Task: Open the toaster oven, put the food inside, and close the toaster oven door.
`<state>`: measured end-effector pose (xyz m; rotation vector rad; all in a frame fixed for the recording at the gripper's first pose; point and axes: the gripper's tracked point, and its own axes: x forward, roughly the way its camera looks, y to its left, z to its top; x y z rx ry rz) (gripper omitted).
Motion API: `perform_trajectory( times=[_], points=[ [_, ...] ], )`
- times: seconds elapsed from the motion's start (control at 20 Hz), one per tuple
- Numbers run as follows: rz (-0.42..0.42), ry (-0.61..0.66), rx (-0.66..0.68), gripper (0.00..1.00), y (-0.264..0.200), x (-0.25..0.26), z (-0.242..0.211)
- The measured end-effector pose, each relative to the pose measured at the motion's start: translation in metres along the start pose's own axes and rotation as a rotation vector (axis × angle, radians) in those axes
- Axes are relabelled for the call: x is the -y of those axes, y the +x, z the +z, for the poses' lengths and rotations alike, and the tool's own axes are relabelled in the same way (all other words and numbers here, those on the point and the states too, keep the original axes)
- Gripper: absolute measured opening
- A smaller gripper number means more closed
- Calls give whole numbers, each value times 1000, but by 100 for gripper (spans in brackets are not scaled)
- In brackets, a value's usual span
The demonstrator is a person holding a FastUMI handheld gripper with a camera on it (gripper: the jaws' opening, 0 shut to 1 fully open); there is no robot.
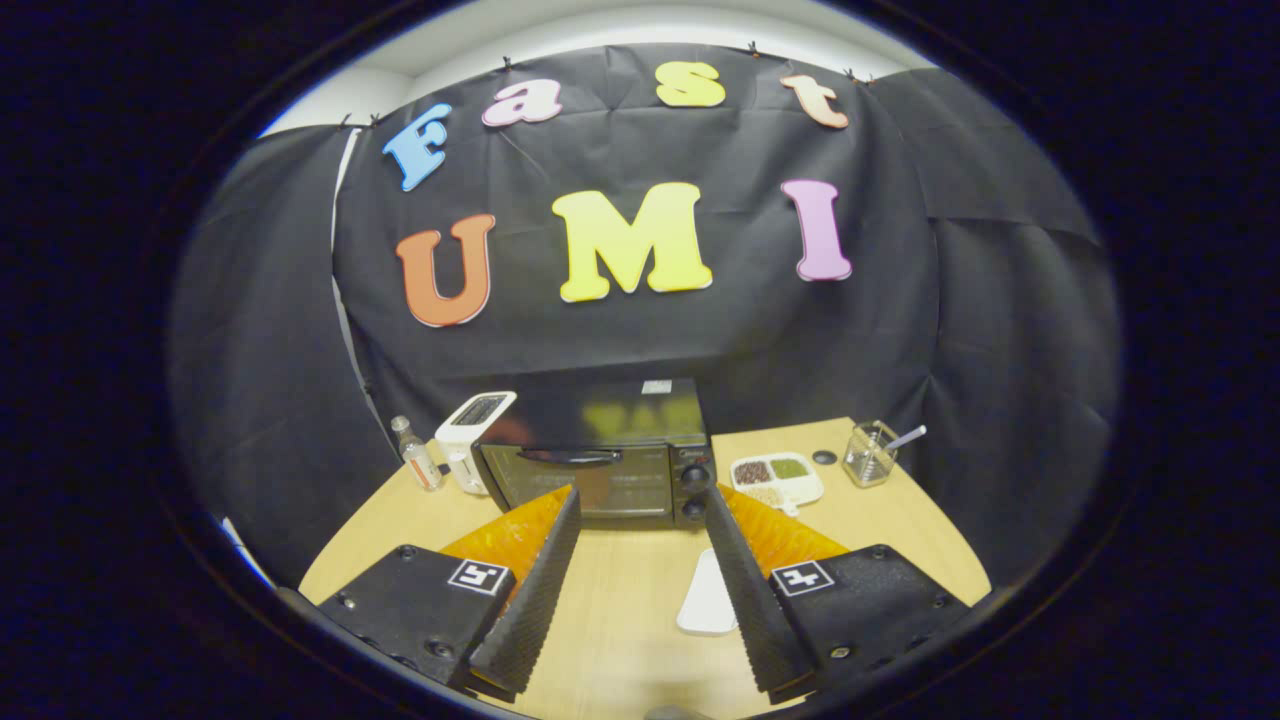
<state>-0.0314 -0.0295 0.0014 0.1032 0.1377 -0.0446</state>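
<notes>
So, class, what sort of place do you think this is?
Probably a mock kitchen in a recording booth: a closed toaster oven, a toaster and a divided snack dish on a wooden table, with the open gripper empty.

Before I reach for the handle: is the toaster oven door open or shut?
Shut. The toaster oven door stands upright and flush, its handle at the top; the open gripper holds nothing.

Toaster oven (598, 455) black; worktop (620, 600) pale wood grain; toaster (468, 432) white; divided dish (777, 478) white, brown and green fillings.
</notes>
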Motion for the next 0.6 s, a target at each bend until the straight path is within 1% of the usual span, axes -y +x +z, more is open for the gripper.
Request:
perform_trajectory(
  times=[0.35, 0.5, 0.6],
  points=[
    [1, -33, 193, 82, -41, 4, 89],
    [-9, -43, 248, 82, -55, 9, 115],
    [6, -33, 275, 82, -60, 8, 124]
  ],
)
